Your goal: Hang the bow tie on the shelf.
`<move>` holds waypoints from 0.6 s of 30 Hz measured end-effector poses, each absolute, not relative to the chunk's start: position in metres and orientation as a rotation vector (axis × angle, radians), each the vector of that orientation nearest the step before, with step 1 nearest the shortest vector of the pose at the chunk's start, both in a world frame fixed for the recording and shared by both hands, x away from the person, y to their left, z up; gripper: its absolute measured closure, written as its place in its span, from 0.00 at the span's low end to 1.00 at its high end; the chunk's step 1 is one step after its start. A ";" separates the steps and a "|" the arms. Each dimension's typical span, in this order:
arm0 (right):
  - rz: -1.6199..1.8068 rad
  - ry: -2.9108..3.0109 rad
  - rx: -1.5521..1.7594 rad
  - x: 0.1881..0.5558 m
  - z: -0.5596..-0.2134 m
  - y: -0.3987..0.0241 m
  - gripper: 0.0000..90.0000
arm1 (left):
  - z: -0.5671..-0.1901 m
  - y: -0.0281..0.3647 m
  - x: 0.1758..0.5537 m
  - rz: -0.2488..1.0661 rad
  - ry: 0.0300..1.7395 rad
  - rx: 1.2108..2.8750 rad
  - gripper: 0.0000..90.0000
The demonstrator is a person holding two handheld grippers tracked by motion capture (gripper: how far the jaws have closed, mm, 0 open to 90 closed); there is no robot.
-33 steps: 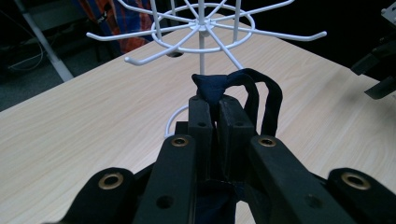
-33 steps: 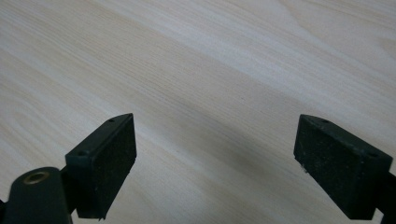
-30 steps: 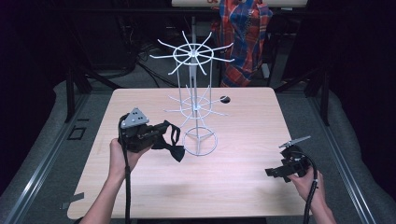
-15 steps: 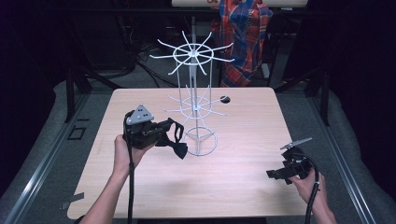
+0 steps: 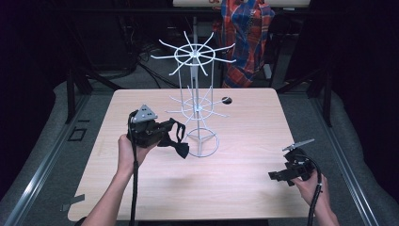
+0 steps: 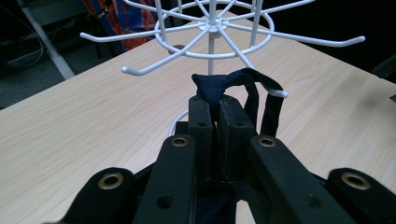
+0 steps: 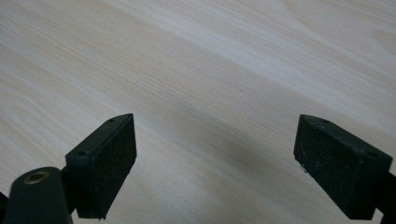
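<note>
The left hand-held gripper is clamped on a dark bow tie, whose knot pokes out past the jaw tips, strap looped near a lower hook of the white wire rack. The right hand-held gripper hovers wide open, empty, over the tabletop.

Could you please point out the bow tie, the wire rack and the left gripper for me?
bow tie (image 5: pixel 179 149): high view, its lower wing.
wire rack (image 5: pixel 202 148): high view, its round base ring.
left gripper (image 6: pixel 218 108): left gripper view, between the jaw tips.
</note>
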State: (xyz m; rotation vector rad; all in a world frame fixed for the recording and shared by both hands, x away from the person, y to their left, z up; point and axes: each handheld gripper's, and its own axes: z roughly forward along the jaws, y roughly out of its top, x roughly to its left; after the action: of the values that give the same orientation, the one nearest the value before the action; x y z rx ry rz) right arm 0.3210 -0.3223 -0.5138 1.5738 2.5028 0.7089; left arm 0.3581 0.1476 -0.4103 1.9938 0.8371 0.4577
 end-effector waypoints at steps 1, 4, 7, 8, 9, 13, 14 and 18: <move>0.711 2.499 1.577 0.321 -0.514 -0.322 0.14 | -0.411 0.147 0.359 0.458 0.840 1.992 0.94; 0.715 2.491 1.578 0.321 -0.514 -0.322 0.14 | -0.414 0.145 0.362 0.460 0.846 1.994 0.94; 0.714 2.491 1.578 0.320 -0.514 -0.322 0.14 | -0.416 0.143 0.364 0.459 0.847 1.996 0.94; 0.716 2.492 1.577 0.320 -0.514 -0.322 0.14 | -0.416 0.143 0.364 0.459 0.849 1.995 0.94; 0.716 2.492 1.577 0.320 -0.514 -0.322 0.14 | -0.417 0.142 0.365 0.460 0.850 1.995 0.94; 0.716 2.491 1.578 0.320 -0.513 -0.322 0.14 | -0.418 0.141 0.367 0.461 0.854 1.999 0.94; 0.718 2.491 1.578 0.320 -0.513 -0.322 0.14 | -0.418 0.141 0.367 0.461 0.854 1.999 0.94; 0.717 2.491 1.579 0.321 -0.514 -0.322 0.14 | -0.420 0.138 0.369 0.465 0.855 1.997 0.94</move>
State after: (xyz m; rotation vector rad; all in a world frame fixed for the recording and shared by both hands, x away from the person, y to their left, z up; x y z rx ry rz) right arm 0.3205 -0.3221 -0.5136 1.5788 2.4907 0.7173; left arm 0.3687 0.1381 -0.4201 1.9972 0.8546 0.4647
